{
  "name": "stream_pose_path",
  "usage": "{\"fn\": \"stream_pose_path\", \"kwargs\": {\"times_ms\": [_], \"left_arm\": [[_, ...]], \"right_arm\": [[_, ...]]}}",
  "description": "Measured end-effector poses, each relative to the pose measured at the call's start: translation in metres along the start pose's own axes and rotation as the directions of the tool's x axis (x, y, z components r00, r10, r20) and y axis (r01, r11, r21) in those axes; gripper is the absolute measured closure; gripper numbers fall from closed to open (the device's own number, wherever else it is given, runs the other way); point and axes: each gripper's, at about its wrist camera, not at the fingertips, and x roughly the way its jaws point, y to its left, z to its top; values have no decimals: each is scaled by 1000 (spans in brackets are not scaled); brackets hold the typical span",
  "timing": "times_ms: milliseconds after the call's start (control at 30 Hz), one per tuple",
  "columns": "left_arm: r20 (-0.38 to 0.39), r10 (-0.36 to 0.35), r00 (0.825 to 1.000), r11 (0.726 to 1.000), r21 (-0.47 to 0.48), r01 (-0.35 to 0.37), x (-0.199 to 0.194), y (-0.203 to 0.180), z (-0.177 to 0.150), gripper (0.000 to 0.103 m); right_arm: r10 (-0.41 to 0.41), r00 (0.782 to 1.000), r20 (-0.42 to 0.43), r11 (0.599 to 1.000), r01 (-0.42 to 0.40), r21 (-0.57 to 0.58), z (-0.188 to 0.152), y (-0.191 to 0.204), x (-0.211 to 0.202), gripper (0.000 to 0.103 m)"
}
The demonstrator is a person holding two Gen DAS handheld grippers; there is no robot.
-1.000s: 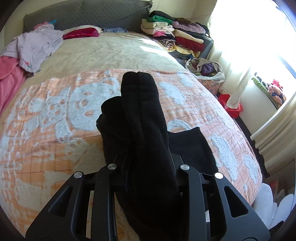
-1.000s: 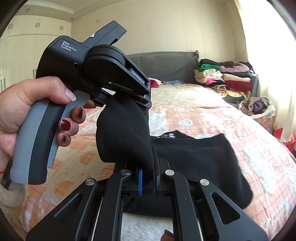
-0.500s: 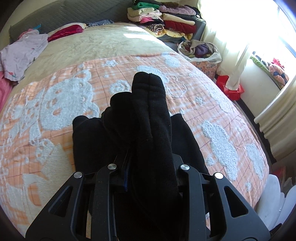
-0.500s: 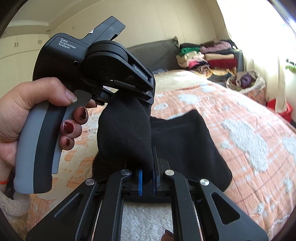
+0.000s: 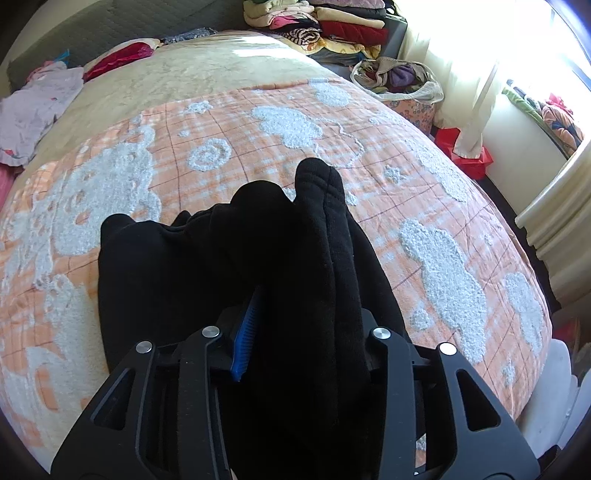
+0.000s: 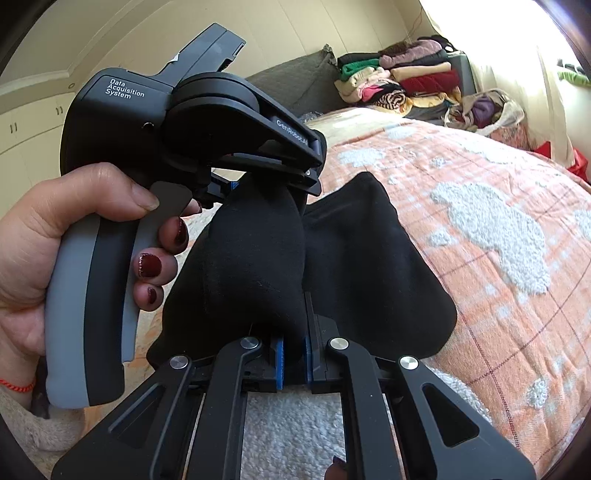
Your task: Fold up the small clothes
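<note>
A black garment (image 5: 177,280) lies partly on the orange and white quilt (image 5: 443,221), with one folded end lifted. In the left wrist view that end stands between the fingers of my left gripper (image 5: 306,310). Its jaws are opening, and the blue pad (image 5: 243,343) on the left has come off the cloth. The right wrist view shows the left gripper (image 6: 273,184) from the side in a person's hand (image 6: 55,240), with the black cloth (image 6: 369,266) hanging below it. My right gripper (image 6: 293,354) is shut on a lower bulge of the same cloth, low over the quilt.
Folded clothes are stacked (image 5: 332,26) at the far right head of the bed, beside a bag of clothes (image 5: 399,77). A lilac garment (image 5: 37,107) and a red one (image 5: 118,59) lie at the far left. The bed's right edge drops to the floor near the curtain (image 5: 472,74).
Both grippers have sunk toward the quilt with the black garment, and more of it now lies spread on the bed. The left jaws have parted, baring a blue pad.
</note>
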Motion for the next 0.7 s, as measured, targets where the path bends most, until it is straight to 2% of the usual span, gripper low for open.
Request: {"fn": "stream_pose_path", "kwargs": {"times_ms": [133,200,300,367,467,567,700], "left_arm": [[-7,0,1000,1000,7,0,5,-6,-2,67],[-4,-21,1000,1000,9,22,5,-8,-2,58],[10,-107,994,994,-2,107,-3,-8,-3,41],[23,-109,994,994,12,109,-8,-9,-5,40],[97,-120,988,993,-2,120,-29,6,-10,40],[159,-88,983,994,-44,96,-48,36,-17,40],[162,-17,987,993,-116,36,-52,80,-35,37]], "right_arm": [[11,1000,-13,999,-10,40,-1,-9,0,96],[14,1000,-18,998,-13,57,2,-13,2,96],[-3,999,-35,998,5,62,0,-20,3,95],[-1,999,-50,996,5,87,-3,-28,4,94],[26,998,-60,991,-17,134,-1,-35,4,93],[76,994,-79,986,-63,154,6,-38,1,88],[137,988,-75,972,-120,200,22,-50,-3,62]]}}
